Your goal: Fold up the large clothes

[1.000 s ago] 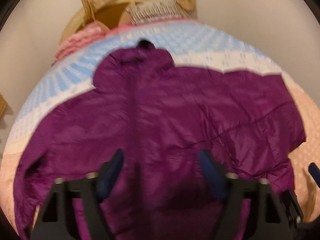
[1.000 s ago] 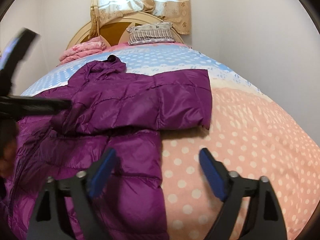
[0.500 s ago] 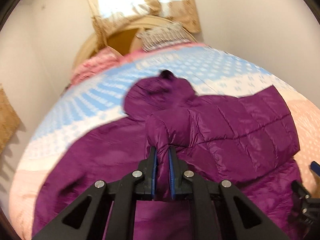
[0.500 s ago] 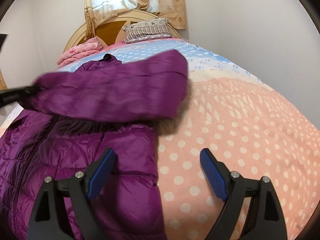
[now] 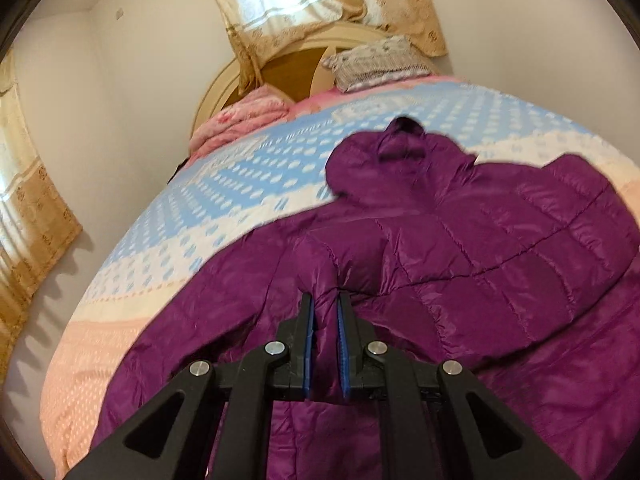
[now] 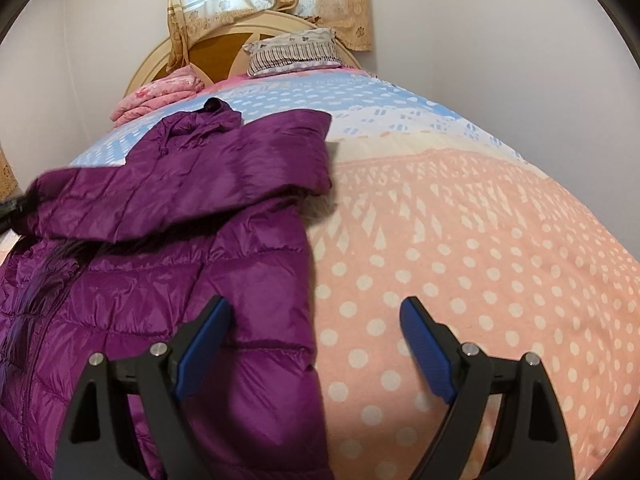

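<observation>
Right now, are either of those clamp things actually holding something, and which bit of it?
The left gripper is shut on the purple puffer jacket, pinching the cuff end of its sleeve. The right gripper is open, holding nothing.

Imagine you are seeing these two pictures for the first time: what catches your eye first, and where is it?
The purple jacket spread across the bed stands out first, its hood toward the headboard. Next comes the left gripper, shut on a sleeve lifted across the jacket's body. The right gripper is open, low over the jacket's edge and the dotted pink bedspread.
</observation>
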Demonstrator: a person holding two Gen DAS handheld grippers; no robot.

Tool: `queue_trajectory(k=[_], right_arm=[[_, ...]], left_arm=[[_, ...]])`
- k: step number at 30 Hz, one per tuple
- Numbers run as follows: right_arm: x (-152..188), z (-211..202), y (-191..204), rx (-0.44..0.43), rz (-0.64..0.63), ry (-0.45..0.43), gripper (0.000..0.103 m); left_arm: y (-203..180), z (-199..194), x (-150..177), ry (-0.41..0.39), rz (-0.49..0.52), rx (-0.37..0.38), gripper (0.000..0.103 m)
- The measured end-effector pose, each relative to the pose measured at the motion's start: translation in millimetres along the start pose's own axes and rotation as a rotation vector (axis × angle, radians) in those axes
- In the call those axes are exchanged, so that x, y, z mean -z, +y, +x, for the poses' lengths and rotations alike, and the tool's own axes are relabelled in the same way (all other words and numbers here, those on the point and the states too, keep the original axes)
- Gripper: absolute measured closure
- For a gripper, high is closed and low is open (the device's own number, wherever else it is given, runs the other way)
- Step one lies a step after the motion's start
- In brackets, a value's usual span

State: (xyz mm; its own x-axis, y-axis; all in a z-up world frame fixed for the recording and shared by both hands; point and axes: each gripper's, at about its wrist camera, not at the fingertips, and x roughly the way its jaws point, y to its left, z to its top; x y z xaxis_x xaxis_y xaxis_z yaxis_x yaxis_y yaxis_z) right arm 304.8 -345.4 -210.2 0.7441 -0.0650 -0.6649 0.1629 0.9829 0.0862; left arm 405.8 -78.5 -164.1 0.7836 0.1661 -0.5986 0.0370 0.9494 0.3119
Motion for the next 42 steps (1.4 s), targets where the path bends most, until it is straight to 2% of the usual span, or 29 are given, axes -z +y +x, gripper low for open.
queue_trajectory(k=[3, 7, 12, 19, 20, 21, 22, 23, 24, 26, 28, 30, 31, 34, 37, 40, 42], right_arm=[[-1, 2, 0, -0.001, -0.002, 0.006, 0.014], [-1, 5, 0, -0.002, -0.004, 0.016, 0.014], [-1, 6, -1, -0.002, -0.005, 0.018, 0.014], [-1, 6, 0, -0.003, -0.005, 0.022, 0.013], [-2, 6, -1, -0.008, -0.004, 0.027, 0.012], [-2, 4, -3, -0.021, 0.001, 0.024, 0.012], [-3, 0, -4, -0.04, 0.007, 0.014, 0.012], [-4, -9, -7, -0.058, 0.016, -0.004, 0.014], [-6, -20, -9, -0.06, 0.018, -0.032, 0.016], [-17, -35, -9, -0.039, -0.01, -0.072, 0.018], [-34, -37, -10, -0.034, -0.014, -0.073, 0.027], [-61, -28, -15, -0.055, 0.025, -0.063, 0.047], [-75, -22, -17, -0.054, 0.034, -0.07, 0.051], [-107, -1, -13, -0.038, 0.036, -0.103, 0.052], [-127, 27, 5, -0.071, -0.007, -0.109, 0.053], [-129, 68, 25, -0.121, -0.041, -0.013, 0.053], [-118, 88, 31, -0.128, -0.052, 0.054, 0.053]], left_arm=[[-1, 10, 11, 0.004, 0.021, -0.048, 0.094], [-2, 24, 19, 0.045, 0.019, -0.048, 0.093], [-5, 31, 29, 0.055, 0.038, -0.098, 0.093], [-2, 31, 29, 0.086, 0.018, -0.073, 0.087], [-1, 30, 28, 0.092, 0.013, -0.079, 0.079], [2, 28, 27, 0.099, -0.006, -0.08, 0.06], [8, 25, 25, 0.098, -0.033, -0.08, 0.048], [15, 20, 24, 0.084, -0.056, -0.105, 0.028], [20, 16, 22, 0.064, -0.071, -0.126, 0.02], [31, 6, 18, 0.014, -0.103, -0.144, 0.018], [36, 7, 8, 0.008, -0.137, -0.14, 0.018], [32, 12, -2, 0.018, -0.147, -0.134, 0.018], [26, 17, -9, 0.027, -0.15, -0.146, 0.018], [14, 32, -23, 0.056, -0.179, -0.122, 0.018], [-1, 55, -24, 0.087, -0.151, -0.158, 0.018], [-9, 80, -16, 0.146, -0.116, -0.192, 0.018], [-9, 94, -3, 0.196, -0.117, -0.174, 0.018]])
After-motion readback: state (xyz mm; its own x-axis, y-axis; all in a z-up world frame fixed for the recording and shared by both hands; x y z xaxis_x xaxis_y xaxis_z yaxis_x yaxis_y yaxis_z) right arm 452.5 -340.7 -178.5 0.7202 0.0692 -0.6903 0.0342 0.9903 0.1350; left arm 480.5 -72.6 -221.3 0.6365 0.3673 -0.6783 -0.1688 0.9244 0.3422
